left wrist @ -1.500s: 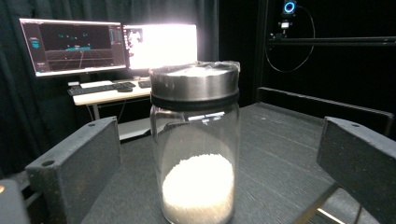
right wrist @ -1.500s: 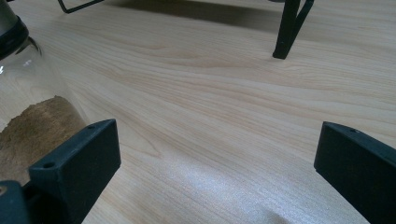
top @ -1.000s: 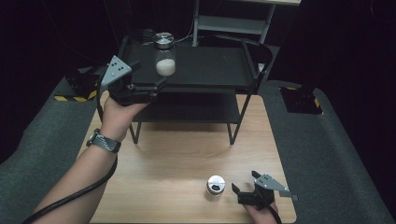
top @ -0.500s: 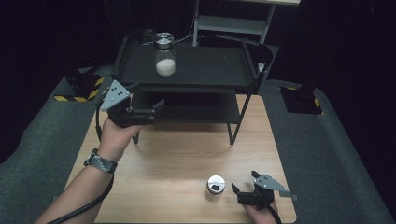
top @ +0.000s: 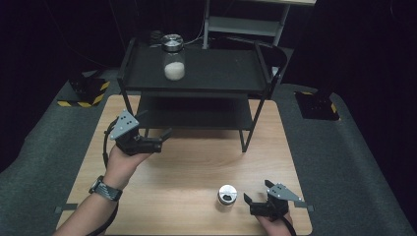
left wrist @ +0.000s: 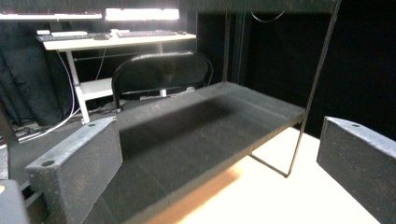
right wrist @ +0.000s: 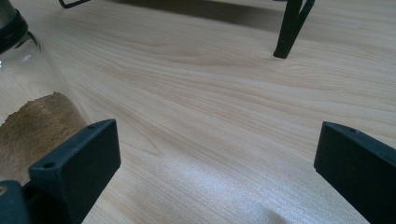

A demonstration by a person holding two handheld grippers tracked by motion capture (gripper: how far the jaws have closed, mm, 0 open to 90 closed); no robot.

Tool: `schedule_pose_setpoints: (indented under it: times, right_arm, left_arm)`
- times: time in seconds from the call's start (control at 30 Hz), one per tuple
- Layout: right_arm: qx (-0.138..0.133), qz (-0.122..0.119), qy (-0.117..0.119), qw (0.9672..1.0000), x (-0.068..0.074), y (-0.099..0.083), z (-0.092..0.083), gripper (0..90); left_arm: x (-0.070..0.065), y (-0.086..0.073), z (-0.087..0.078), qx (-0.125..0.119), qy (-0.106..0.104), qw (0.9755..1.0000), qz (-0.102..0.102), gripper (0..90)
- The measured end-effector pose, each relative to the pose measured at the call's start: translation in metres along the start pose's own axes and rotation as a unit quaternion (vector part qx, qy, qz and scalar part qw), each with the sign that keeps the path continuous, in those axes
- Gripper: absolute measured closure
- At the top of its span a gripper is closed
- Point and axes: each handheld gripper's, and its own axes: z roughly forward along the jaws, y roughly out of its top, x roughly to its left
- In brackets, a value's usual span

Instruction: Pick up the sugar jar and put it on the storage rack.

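A glass jar of white powder (top: 173, 61) with a metal lid stands on the top shelf of a black two-tier rack (top: 216, 83). My left gripper (top: 156, 129) hangs open in front of the rack's left leg and holds nothing. Along its jaws I look over the lower shelf (left wrist: 196, 126), with the left gripper (left wrist: 219, 154) spread wide. A small jar of brown powder (top: 226, 195) stands on the wooden table (top: 187, 167) near the front edge. My right gripper (top: 256, 192) rests open just right of that small jar (right wrist: 32, 116), beside it and not around it, the right gripper (right wrist: 217, 158) over bare wood.
Grey mats flank the table. A black box with yellow-black stripes (top: 86, 91) sits off its left corner, another dark box (top: 317, 103) at the right. Behind the rack stand a chair (left wrist: 159, 70) and a white desk (left wrist: 107, 39). A rack leg (right wrist: 289, 28) stands ahead of the right gripper.
My left gripper has drawn back and down from the top shelf, leaving the white-powder jar there, and now sits low before the lower shelf. The right gripper has not moved.
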Motion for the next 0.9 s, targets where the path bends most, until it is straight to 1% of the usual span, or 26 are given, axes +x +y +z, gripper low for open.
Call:
schedule_pose_setpoints:
  times: [0.23,0.43,0.53,0.63,0.67,0.7,0.77,0.8,0.83,0.9]
  right_arm:
    - [0.001,0.0,0.0,1.0,0.0,0.0,0.0,0.0]
    - [0.002,0.0,0.0,1.0,0.0,0.001,0.0,0.0]
    - [0.001,-0.002,-0.001,1.0,0.001,0.0,0.0,0.0]
    - [0.002,-0.003,0.0,1.0,0.001,0.001,0.0,0.0]
    - [0.003,-0.002,0.0,1.0,0.001,0.001,0.0,0.0]
    - [0.003,-0.002,-0.001,1.0,0.001,0.001,0.0,0.0]
    - [0.003,-0.002,-0.001,1.0,0.001,0.001,0.0,0.0]
    - [0.004,-0.002,-0.001,1.0,0.001,0.001,0.001,0.0]
    - [0.004,-0.002,-0.001,1.0,0.001,0.001,0.001,0.0]
    - [0.003,-0.003,0.0,1.0,0.001,0.001,0.001,0.0]
  left_arm:
    - [-0.004,-0.023,-0.005,0.013,0.0,0.9999,-0.002,0.3]
    - [-0.006,-0.042,-0.008,0.028,-0.003,0.9996,-0.008,0.3]
    - [-0.008,-0.054,-0.01,0.035,-0.005,0.9993,-0.015,0.3]
    - [-0.011,-0.066,-0.011,0.049,-0.005,0.9987,-0.013,0.3]
    - [-0.011,-0.066,-0.011,0.049,-0.005,0.9987,-0.013,0.3]
    - [-0.012,-0.074,-0.012,0.055,-0.004,0.9983,-0.016,0.3]
    - [-0.014,-0.083,-0.012,0.063,-0.006,0.9977,-0.025,0.3]
    - [-0.015,-0.086,-0.013,0.066,-0.006,0.9974,-0.027,0.3]
    - [-0.016,-0.09,-0.013,0.073,-0.005,0.997,-0.024,0.3]
    - [-0.018,-0.097,-0.014,0.079,-0.006,0.9965,-0.027,0.4]
